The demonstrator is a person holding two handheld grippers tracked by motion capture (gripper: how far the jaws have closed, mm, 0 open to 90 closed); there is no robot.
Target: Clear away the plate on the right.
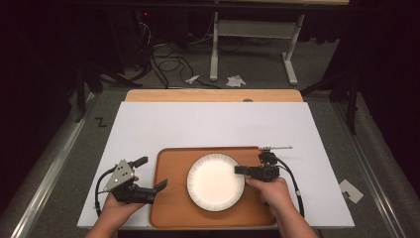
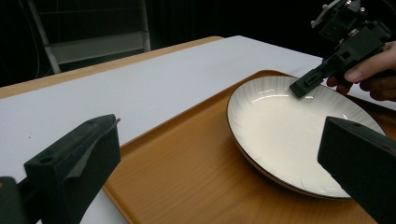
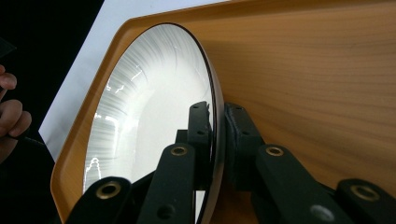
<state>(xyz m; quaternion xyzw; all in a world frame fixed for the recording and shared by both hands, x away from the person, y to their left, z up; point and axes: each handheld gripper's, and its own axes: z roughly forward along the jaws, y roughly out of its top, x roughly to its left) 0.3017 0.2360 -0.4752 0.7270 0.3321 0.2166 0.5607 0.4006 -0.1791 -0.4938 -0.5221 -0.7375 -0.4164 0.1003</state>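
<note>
White plate (image 1: 215,182) rim clamped in right claw (image 1: 239,169), over wooden tray (image 1: 171,203); left claw (image 1: 162,186) apart, idle. Best lifted level, slowly.

White dark-rimmed plate (image 1: 214,182), on wooden tray (image 1: 171,208)

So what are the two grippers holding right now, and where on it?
The right gripper pinches the round white dark-rimmed plate by its rim, on the wooden tray. The left gripper stands open, holding nothing.

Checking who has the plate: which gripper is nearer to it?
Right. The right gripper clamps the plate's rim; the left gripper hovers open over the tray's left edge.
</note>
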